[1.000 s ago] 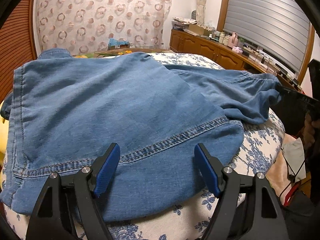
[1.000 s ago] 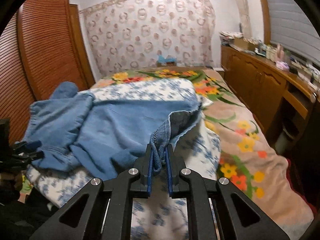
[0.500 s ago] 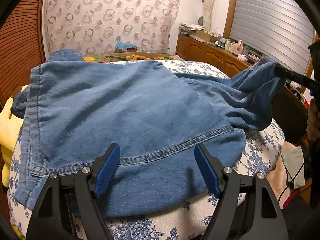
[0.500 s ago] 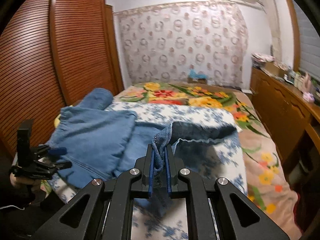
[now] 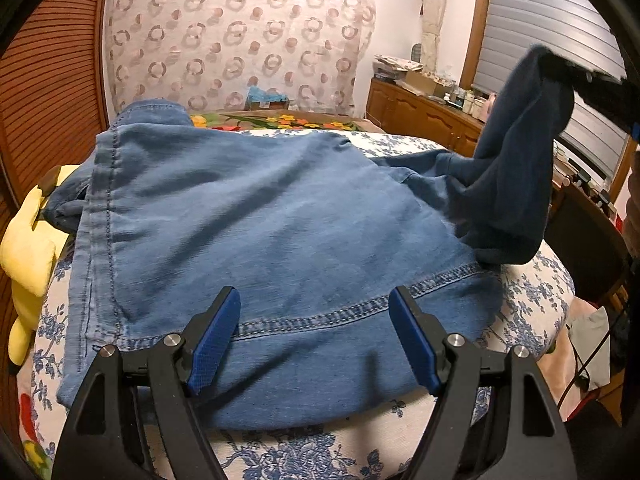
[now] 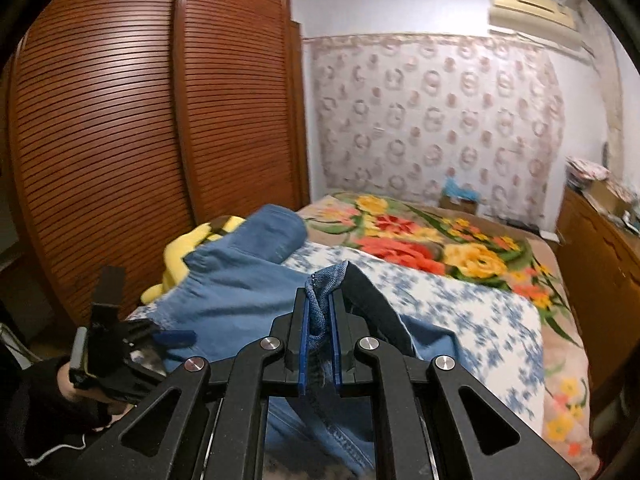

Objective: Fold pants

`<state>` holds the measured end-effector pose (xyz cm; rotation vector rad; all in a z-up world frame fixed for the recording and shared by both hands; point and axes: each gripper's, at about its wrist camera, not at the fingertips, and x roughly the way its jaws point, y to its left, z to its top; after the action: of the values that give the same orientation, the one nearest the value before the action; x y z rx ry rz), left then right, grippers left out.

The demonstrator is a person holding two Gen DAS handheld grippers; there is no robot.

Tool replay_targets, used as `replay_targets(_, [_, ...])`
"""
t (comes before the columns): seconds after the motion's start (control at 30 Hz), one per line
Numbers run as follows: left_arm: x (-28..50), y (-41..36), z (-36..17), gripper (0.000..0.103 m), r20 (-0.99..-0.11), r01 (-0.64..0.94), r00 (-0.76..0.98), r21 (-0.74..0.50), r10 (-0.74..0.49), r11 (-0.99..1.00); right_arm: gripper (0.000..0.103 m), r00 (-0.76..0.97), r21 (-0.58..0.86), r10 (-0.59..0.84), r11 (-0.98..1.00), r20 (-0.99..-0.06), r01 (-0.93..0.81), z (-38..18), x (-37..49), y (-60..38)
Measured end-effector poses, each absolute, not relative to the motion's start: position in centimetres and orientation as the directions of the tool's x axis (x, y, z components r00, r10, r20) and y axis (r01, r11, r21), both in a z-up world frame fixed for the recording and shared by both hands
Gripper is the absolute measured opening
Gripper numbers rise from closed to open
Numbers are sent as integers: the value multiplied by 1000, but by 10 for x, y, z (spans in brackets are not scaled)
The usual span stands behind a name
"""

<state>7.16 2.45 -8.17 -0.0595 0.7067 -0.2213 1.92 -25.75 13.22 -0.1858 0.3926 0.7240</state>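
Between the right gripper jaws, pants hem sits pinched.

Blue denim pants lie spread flat across near end of bed w/ blue-floral cover, stitched hem toward near edge. One part lifted off bed at right edge, hanging in dark folds.

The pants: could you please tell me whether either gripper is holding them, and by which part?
The right gripper is shut on the pants, pinching a stitched edge and lifting it off the bed. The left gripper is open, holding nothing.
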Motion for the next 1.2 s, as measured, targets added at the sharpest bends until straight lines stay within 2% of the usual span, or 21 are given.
replay_targets(0.5, [71,38,-87,77,-642,150,739,-138,-204,979,9,567,-13,659,646,-494,-763,107,51,-228])
replay_targets(0.8, [67,47,-83,77,-633,135,748,-145,-197,980,35,577,-49,645,645,-501,-763,118,54,-223])
replay_targets(1.2, [57,43,-71,77,-606,165,764,-145,-220,976,51,653,-75,563,726,-507,-684,98,30,-250])
